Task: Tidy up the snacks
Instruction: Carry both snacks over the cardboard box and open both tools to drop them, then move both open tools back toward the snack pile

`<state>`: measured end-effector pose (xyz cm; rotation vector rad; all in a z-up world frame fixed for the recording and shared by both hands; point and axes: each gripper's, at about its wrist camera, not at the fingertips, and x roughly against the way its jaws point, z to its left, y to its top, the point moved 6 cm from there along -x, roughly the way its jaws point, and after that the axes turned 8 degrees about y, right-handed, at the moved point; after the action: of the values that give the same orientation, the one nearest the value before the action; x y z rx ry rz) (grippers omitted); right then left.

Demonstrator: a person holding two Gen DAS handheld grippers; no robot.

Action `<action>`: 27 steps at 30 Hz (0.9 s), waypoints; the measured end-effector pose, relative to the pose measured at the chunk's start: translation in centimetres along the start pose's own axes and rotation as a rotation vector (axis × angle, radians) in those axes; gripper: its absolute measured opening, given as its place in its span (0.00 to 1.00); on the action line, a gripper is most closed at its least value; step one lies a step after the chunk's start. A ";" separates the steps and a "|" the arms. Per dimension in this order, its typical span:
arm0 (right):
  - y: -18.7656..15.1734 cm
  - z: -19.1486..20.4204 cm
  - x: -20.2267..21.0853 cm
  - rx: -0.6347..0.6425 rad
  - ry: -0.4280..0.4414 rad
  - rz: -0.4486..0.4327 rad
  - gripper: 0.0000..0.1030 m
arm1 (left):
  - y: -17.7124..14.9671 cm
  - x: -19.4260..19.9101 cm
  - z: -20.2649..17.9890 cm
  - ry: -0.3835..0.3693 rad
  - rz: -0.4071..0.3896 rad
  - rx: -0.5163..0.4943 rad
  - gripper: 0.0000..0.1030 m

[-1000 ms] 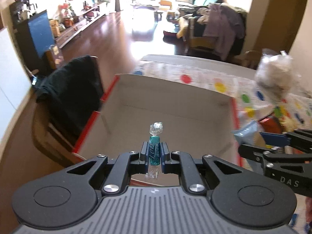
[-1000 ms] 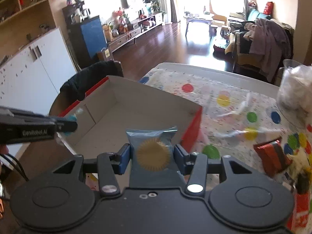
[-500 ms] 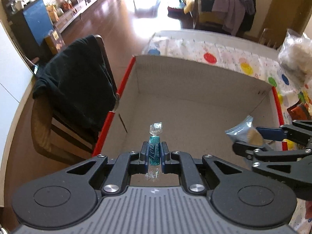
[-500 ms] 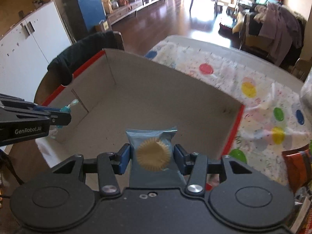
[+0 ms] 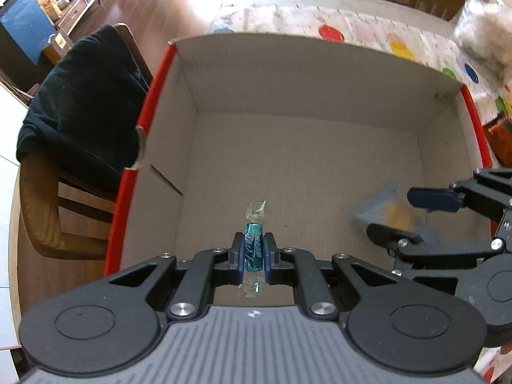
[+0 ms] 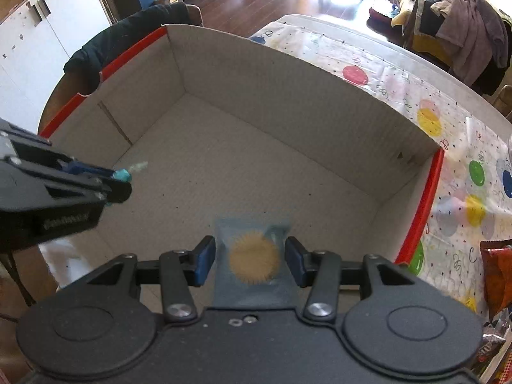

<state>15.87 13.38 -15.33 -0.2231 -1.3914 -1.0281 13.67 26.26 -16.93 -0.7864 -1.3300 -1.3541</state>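
Nearest the left wrist camera, the left gripper [image 5: 253, 253] is clamped on a small candy [image 5: 253, 251] in a teal wrapper with clear twisted ends; the candy stands lengthwise between the blue pads, one twisted end sticking out past the fingertips, the other toward the camera. Both grippers point steeply down into an open cardboard box [image 5: 307, 76] with red outer faces. Seen from the right wrist, the left gripper [image 6: 123, 179] comes in from the left edge, the teal candy [image 6: 126, 174] showing at its tip above the box floor. Close to the right wrist camera, the right gripper [image 6: 250, 257] carries a blue snack packet [image 6: 252, 256] printed with a round yellow biscuit; the packet sits between the two blue pads, partly blurred, and narrow gaps show at its sides, so whether the pads press on it I cannot tell. From the left wrist the same right gripper [image 5: 412, 214] enters at the right edge, the blue packet [image 5: 384, 209] blurred between its jaws, over the right part of the box floor. Box interior: plain grey-brown floor, nothing lying on it that I can see. Beyond the box's left wall, a wooden chair [image 5: 41, 211] draped with a dark garment [image 5: 80, 112]. Beyond its far and right walls, a table under a white cloth with coloured dots [image 6: 428, 121]; an orange-red snack bag [image 6: 497, 275] lies on it just right of the box. Farther back, dark wood flooring and a chair heaped with clothes [image 6: 467, 25].
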 end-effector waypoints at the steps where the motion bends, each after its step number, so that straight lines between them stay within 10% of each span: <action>1: 0.0 0.1 0.0 -0.001 0.002 0.002 0.46 | -0.2 -0.1 -0.1 0.001 0.004 -0.004 0.11; 27: -1.6 -0.9 10.1 -0.062 0.046 -0.211 0.61 | -1.8 6.9 0.0 -0.074 -0.176 0.033 0.13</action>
<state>13.81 7.19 -7.43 -0.0980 -1.3635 -1.2443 10.26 24.42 -10.90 -0.7161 -1.5050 -1.4478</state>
